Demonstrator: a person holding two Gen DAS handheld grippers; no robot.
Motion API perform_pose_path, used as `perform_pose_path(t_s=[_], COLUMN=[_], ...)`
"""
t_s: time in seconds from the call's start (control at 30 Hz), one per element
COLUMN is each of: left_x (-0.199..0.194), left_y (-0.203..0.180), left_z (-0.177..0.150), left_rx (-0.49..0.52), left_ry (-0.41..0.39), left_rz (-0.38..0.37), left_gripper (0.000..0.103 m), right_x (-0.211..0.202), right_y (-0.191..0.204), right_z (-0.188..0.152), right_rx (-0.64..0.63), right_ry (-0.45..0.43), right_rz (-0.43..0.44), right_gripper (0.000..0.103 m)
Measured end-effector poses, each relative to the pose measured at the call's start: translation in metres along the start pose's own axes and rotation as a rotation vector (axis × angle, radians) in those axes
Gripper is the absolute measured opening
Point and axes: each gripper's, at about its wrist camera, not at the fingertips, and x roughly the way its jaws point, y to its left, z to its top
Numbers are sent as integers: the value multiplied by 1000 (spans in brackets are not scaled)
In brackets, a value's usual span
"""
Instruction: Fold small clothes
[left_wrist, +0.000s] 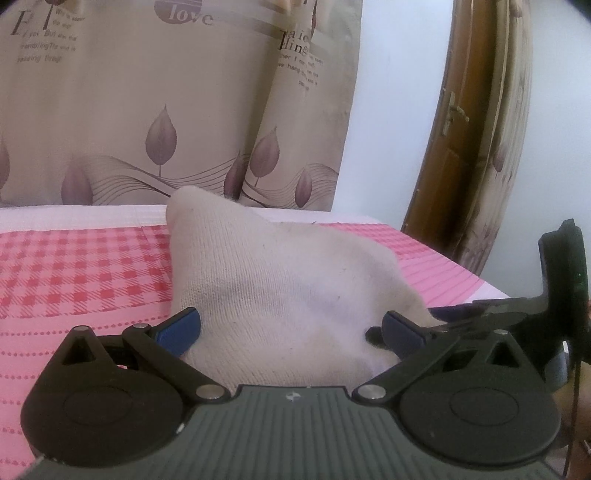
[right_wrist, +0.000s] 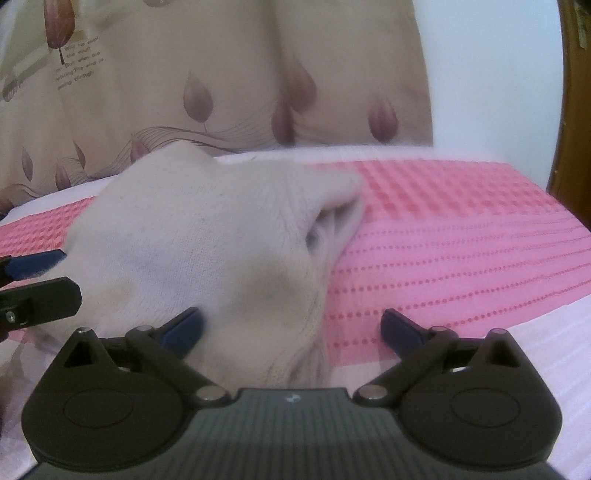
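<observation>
A white ribbed-knit sock (left_wrist: 280, 280) lies bunched on the pink checked cloth (left_wrist: 74, 273). The left gripper (left_wrist: 291, 332) stands released, blue pads flanking the sock's near end. The right gripper (right_wrist: 291, 330) is spread too; its blue pad at 9 o'clock (right_wrist: 183, 330) touches the sock (right_wrist: 207, 236).

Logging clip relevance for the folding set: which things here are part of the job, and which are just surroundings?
Part of the job:
white knitted garment, bunched up on the bed
left gripper, fingers open around the garment
right gripper, fingers open, garment by its left finger
pink checked bedcover, the work surface

Surroundings:
leaf-print curtain
wooden door
white wall
</observation>
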Motion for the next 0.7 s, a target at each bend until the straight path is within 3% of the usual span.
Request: perform_pose_path(t_s=[0.23, 0.3, 0.4, 0.5, 0.53, 0.63, 0.7], left_x=[-8, -13, -10, 12, 25, 56, 71], left_y=[6, 21, 61, 98, 108, 122, 127], left_z=[3, 9, 22, 36, 39, 40, 37], left_rx=[-17, -89, -280, -397, -430, -455, -469], left_ry=[-35, -38, -7, 90, 151, 257, 278], left_rz=[8, -27, -109, -178, -236, -295, -337], left_gripper=[103, 103, 103, 102, 102, 99, 92], right_x=[3, 2, 5, 12, 16, 29, 40], right_y=[-13, -17, -29, -48, -56, -77, -79], right_z=[6, 9, 17, 29, 33, 44, 50], right_rx=[54, 62, 66, 112, 139, 228, 231], right_ry=[23, 37, 80, 125, 135, 147, 141], right_rz=[53, 81, 156, 280, 320, 418, 460], right_gripper=[103, 103, 103, 103, 103, 103, 103])
